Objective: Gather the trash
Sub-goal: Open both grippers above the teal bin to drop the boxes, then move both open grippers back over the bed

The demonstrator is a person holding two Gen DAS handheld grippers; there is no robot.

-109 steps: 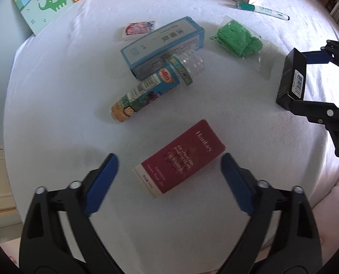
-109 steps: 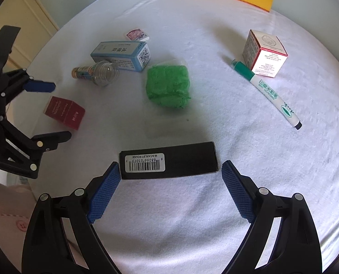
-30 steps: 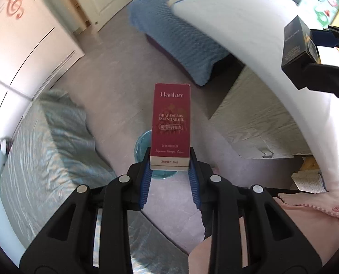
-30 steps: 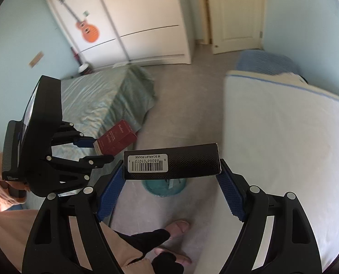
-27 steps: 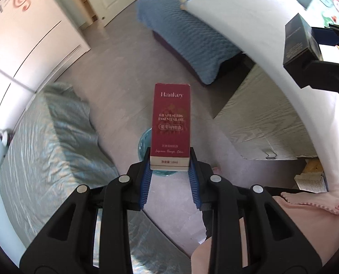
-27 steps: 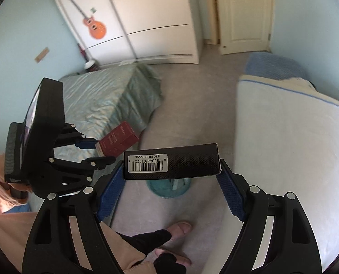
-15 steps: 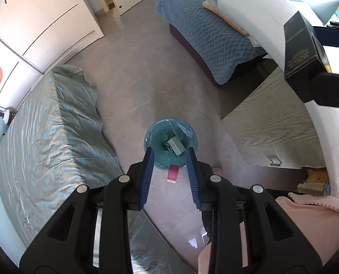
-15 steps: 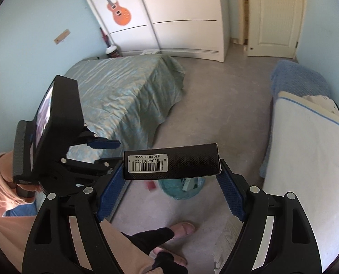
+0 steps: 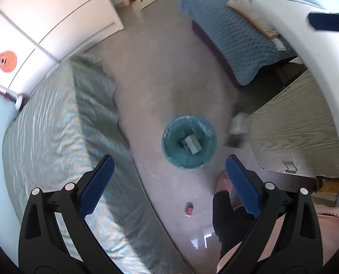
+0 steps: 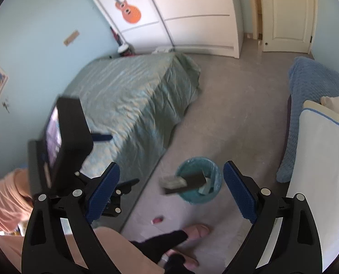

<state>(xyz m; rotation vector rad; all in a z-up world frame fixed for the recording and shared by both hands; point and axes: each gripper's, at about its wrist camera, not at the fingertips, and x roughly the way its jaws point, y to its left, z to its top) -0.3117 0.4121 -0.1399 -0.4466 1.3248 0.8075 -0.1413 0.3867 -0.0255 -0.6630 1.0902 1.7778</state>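
Box (image 10: 185,182), black, light and stiff, best held across its ends, falls free at bin (image 10: 213,183) rim's 9 o'clock; right gripper (image 10: 169,189) and left gripper (image 9: 168,186) are opening, empty.

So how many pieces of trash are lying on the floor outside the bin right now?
1: the small red box on the floor, short of the teal bin. The black box is in mid-air beside the bin. Other floor areas are hidden.

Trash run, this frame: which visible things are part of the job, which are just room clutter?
Job:
- teal bin, boxes already inside
- black box, blurred, mid-fall above the bin
- small red box, on the floor short of the bin
- left hand-held gripper and right hand-held gripper, jaws opening, nothing between them

Lying about:
- green-covered bed
- blue blanket
- guitar sticker
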